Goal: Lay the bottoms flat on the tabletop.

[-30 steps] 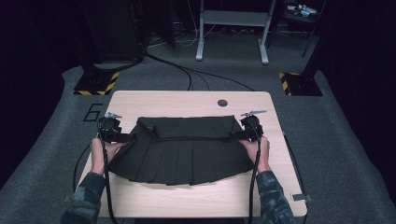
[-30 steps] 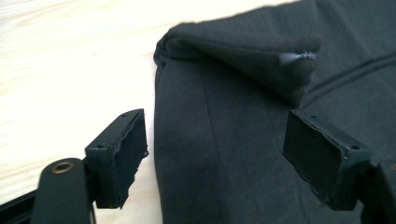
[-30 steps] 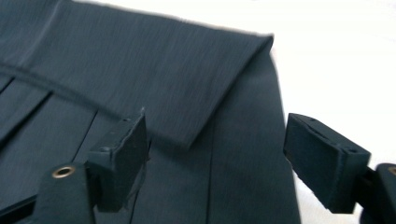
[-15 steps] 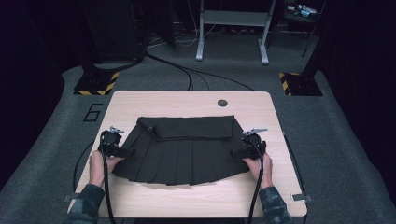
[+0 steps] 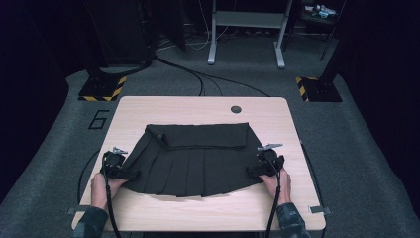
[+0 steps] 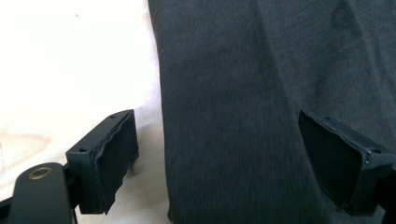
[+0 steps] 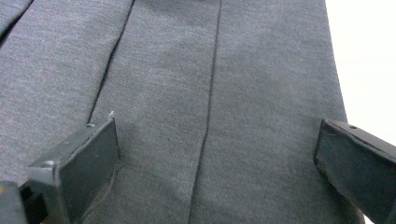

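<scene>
The fingers of both grippers stand wide apart and grip nothing. From the high view, a dark pleated skirt (image 5: 195, 158) lies flat on the pale wooden counter (image 5: 277, 116), its waistband at the far side; the left gripper (image 5: 115, 166) sits at the hem's left corner, the right gripper (image 5: 265, 163) at the right corner. The left gripper view shows its fingers (image 6: 109, 158) straddling the skirt's edge, counter on one side. The right gripper view shows soft grey knit with straight pleat creases between its fingers (image 7: 88, 163).
</scene>
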`<state>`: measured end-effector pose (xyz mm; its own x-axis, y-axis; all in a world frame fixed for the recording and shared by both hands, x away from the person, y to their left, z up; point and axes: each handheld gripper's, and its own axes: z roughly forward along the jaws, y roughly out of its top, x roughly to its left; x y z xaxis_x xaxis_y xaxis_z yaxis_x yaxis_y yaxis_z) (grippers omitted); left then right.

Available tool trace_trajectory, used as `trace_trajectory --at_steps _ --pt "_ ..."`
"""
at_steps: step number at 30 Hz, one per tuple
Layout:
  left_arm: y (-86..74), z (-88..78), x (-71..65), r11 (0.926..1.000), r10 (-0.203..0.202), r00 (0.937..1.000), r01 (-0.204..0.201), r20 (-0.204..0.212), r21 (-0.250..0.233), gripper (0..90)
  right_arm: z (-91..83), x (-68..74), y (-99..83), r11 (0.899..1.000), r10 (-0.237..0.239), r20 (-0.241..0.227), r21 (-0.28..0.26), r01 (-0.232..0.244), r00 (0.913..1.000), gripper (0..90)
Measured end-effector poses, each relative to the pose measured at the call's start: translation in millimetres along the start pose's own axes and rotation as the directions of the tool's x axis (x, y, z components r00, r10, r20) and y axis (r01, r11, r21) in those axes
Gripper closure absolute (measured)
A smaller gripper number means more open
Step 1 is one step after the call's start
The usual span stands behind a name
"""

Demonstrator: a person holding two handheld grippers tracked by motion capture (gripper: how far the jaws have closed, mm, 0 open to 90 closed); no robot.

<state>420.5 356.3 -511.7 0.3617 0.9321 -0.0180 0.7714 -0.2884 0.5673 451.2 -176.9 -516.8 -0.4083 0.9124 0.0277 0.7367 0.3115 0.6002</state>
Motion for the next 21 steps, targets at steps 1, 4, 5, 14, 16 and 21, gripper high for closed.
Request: trace_trajectory --at_steps 1,4,5,14,16,21 --pt "0.0 0.0 0.0 1.0000 0.000 1.0000 0.000 0.000 0.000 13.5 -0.5 -0.8 -1.5 1.000 -0.007 -0.001 -0.007 0.007 1.0000 0.0" --pt "-7.6 -4.0 0.8 0.9999 0.002 1.0000 -0.002 0.000 -0.014 13.6 -2.3 -1.4 -4.6 1.000 -0.005 0.003 -0.015 0.005 1.0000 0.0" --pt "-11.2 -5.4 0.5 0.9997 -0.001 1.0000 0.001 -0.002 -0.026 13.6 -3.5 -1.9 -6.5 1.000 -0.005 0.005 -0.016 0.005 1.0000 0.0" --pt "-23.7 -44.3 -6.5 0.9934 0.035 0.9985 -0.039 -0.042 -0.108 16.2 -15.9 -8.9 -21.6 1.000 0.006 0.010 -0.026 -0.005 0.9999 3.0" --pt "-23.6 -52.2 -9.4 0.9900 0.040 0.9970 -0.049 -0.065 -0.132 23.4 -18.8 -10.6 -23.4 0.999 0.003 0.013 -0.044 -0.003 0.9999 6.7" --pt "-26.2 -58.8 -20.4 0.9825 0.103 0.9903 -0.116 -0.093 -0.146 49.2 -26.1 -11.4 -27.6 0.996 0.022 0.000 -0.090 -0.022 0.9998 15.1"
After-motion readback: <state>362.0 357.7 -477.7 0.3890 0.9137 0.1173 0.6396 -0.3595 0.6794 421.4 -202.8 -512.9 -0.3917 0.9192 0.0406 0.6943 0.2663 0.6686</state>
